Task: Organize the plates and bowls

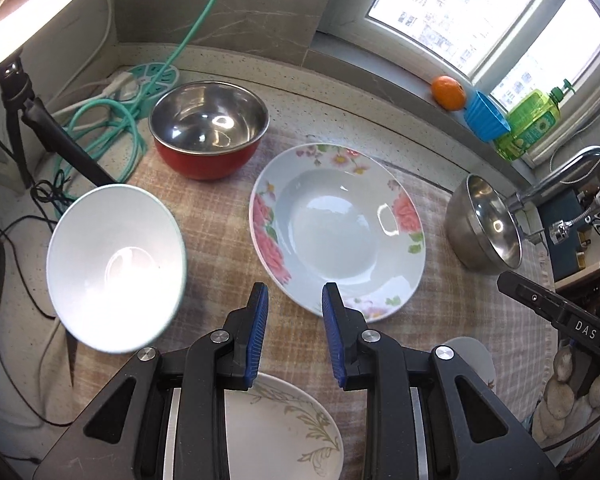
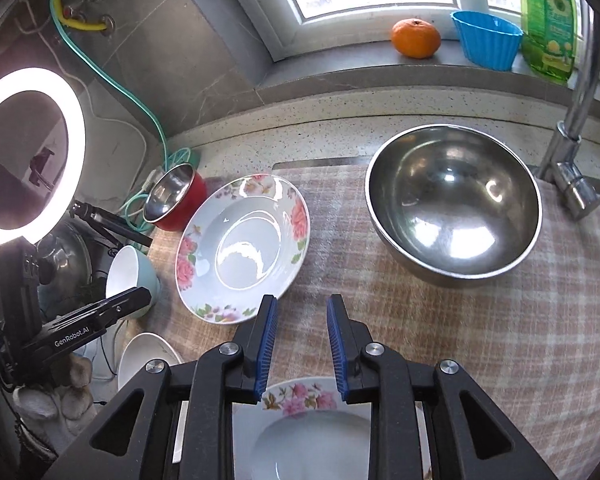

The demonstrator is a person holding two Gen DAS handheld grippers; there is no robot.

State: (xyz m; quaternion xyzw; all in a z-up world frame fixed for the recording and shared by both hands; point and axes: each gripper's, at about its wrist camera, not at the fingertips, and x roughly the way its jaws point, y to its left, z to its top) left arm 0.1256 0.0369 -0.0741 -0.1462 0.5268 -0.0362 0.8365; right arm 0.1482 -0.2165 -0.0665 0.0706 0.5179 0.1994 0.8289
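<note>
Left gripper [image 1: 294, 296]: jaws parted, nothing between the blue pads, hanging above the checked cloth [image 1: 220, 208]. Right gripper [image 2: 302, 308]: jaws parted too, empty, also over bare cloth.

Dishes on the cloth:
- Floral soup plate [image 1: 336, 224], middle of the cloth, lying flat, just ahead of both grippers.
- Red bowl with steel lining [image 1: 209, 130], upright at the back, behind the floral soup plate, near the green hose [image 1: 100, 120].
- White bowl [image 1: 116, 264], pale blue outside, to the left of the floral soup plate, apart from it. Looks tilted in the left wrist view; fisheye edge, can't confirm.
- Large steel bowl [image 2: 454, 204], upright to the right of the floral soup plate, just beside the tap [image 2: 576, 128].
- Leaf-pattern plate [image 1: 284, 432] under the left gripper's body.
- Second floral plate [image 2: 308, 428] under the right gripper's body, partly hidden.

Windowsill: orange [image 2: 416, 38], blue ribbed cup [image 2: 486, 40], green soap bottle [image 2: 548, 20].
</note>
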